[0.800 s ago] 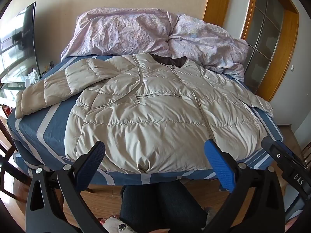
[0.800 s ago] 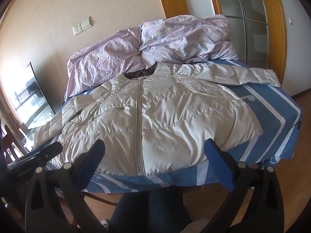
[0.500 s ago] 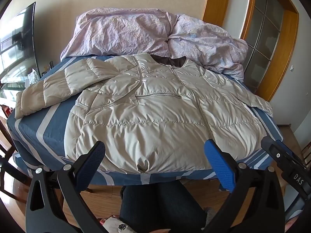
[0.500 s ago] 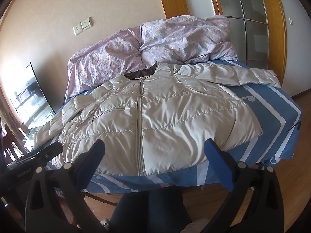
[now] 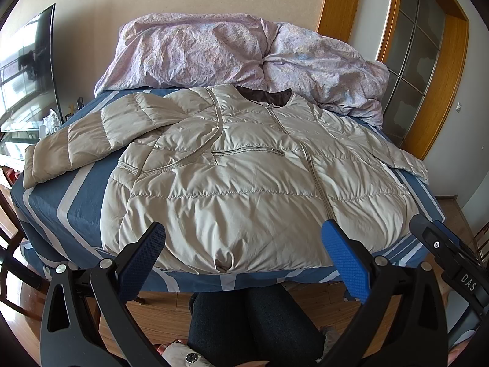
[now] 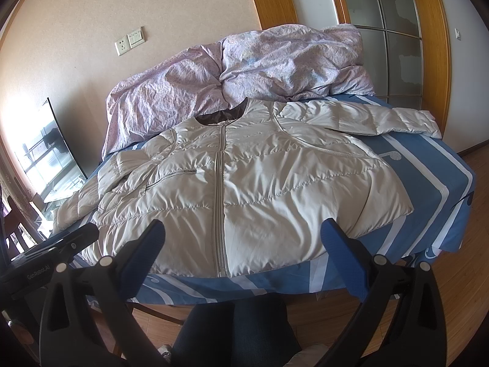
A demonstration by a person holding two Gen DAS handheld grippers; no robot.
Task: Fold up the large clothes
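A beige quilted down jacket [image 5: 244, 177] lies flat and zipped on the blue striped bed [image 5: 76, 195], collar toward the wall, both sleeves spread out to the sides. It also shows in the right wrist view [image 6: 259, 189]. My left gripper [image 5: 244, 253] is open and empty, held in front of the jacket's hem near the bed's front edge. My right gripper [image 6: 243, 250] is open and empty, also before the hem. Neither touches the jacket.
A crumpled lilac duvet [image 5: 238, 52] is heaped at the head of the bed against the wall. A TV screen [image 5: 24, 70] stands at the left. A wood-framed glass door [image 6: 394, 39] is at the right. The person's legs [image 5: 253, 321] are below, over wooden floor.
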